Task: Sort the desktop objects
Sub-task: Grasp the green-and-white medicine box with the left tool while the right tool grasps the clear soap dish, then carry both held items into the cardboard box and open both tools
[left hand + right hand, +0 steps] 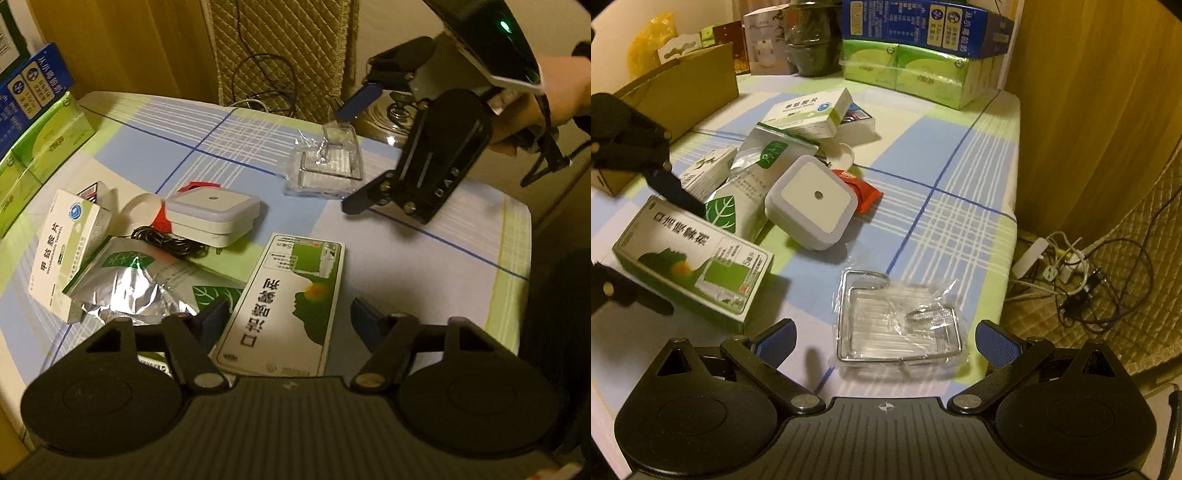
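A long green-and-white medicine box lies flat on the checked tablecloth. My left gripper straddles its near end; the left finger sits close to the box edge and a gap shows beside the right finger, so it is open. In the right wrist view the box shows one black left finger on each side. A wire rack in clear plastic wrap lies by the table's edge. My right gripper stands wide open around its near end. From the left wrist view the rack sits under the right gripper.
A white square plug-in device, a silver foil pouch, a red packet and a smaller white-green box are piled mid-table. A cardboard box and green tissue packs stand at the back. Cables lie on the floor.
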Demonstrator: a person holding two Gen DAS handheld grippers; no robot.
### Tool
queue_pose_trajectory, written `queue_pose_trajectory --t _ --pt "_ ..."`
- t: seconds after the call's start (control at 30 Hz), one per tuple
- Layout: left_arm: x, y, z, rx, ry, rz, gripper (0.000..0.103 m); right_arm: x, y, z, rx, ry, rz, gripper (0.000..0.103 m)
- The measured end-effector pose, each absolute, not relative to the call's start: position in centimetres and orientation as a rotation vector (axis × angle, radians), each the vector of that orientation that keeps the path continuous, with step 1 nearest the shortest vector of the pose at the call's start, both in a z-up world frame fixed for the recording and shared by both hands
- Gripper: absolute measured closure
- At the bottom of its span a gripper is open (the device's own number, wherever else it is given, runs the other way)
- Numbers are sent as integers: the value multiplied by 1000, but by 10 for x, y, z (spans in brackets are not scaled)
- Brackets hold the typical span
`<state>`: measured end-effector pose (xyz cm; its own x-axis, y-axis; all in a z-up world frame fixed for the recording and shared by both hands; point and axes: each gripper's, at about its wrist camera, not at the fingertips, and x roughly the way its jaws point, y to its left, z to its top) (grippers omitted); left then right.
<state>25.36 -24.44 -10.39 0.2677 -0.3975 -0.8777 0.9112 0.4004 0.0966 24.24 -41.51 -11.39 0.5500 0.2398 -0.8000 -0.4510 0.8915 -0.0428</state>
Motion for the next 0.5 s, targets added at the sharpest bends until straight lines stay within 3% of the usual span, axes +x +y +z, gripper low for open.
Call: queue_pose_trajectory --t 0.1,0.17,0.23,0.33,0.5 --pt "251 -247 -109 735 879 -980 43 245 -413 -117 -259 906 413 3" --pt "250 -247 -111 744 877 -983 43 245 -412 -118 -252 909 412 11" --pt "248 -247 -112 749 873 -984 45 245 -411 -118 -254 910 391 34" --pt "245 -245 -113 734 882 -989 52 244 -413 -117 -227 913 371 36" --pt "237 -238 -111 678 888 -964 53 229 -404 -113 -248 908 375 36"
